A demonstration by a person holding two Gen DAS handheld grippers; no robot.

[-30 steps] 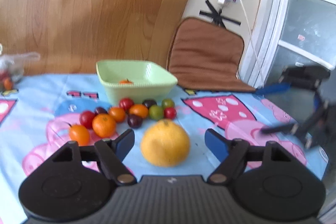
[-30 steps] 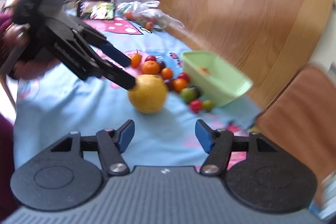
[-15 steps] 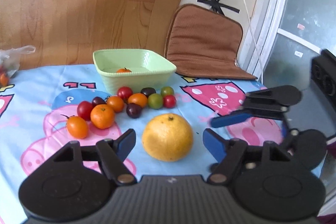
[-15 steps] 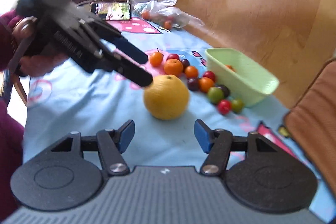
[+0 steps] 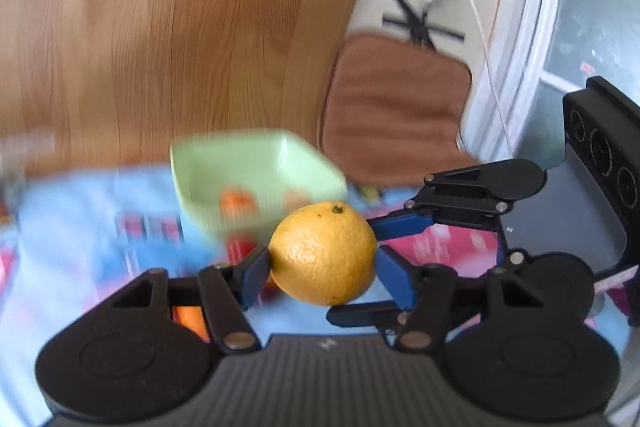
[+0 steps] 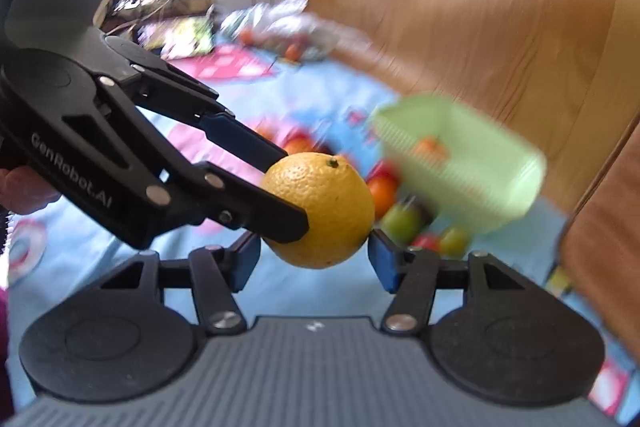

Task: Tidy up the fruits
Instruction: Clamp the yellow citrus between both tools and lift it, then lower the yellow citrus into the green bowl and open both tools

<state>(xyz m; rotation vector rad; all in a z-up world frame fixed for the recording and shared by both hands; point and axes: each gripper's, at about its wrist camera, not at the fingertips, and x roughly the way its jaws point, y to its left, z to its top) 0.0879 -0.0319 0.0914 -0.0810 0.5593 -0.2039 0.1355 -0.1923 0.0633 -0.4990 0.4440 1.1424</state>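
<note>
- Left gripper (image 5: pixel 322 269): its blue pads press on both sides of the large orange (image 5: pixel 323 254); the jaws have just been closing, with the orange between them.
- Right gripper (image 6: pixel 314 254): its blue pads also sit against both sides of the same orange (image 6: pixel 319 209), clamping it; these jaws have just been closing as well.
- Grip layout: the two grippers meet the orange from crossing directions. In the right wrist view the left gripper (image 6: pixel 286 187) reaches in from the left, one finger above the fruit's edge and one across its front.
- Orange: held above the blue patterned tablecloth (image 5: pixel 72 227), stem end up, in front of the bowl.
- Green square bowl (image 5: pixel 256 183): stands beyond the orange on the cloth; at least one small orange fruit (image 5: pixel 236 199) lies inside. The view is blurred.
- Small fruits (image 6: pixel 400 219): red, orange and green pieces lie on the cloth between the orange and the bowl.
- Background: brown chair cushion (image 5: pixel 392 107) and wooden panel (image 5: pixel 160 27).
</note>
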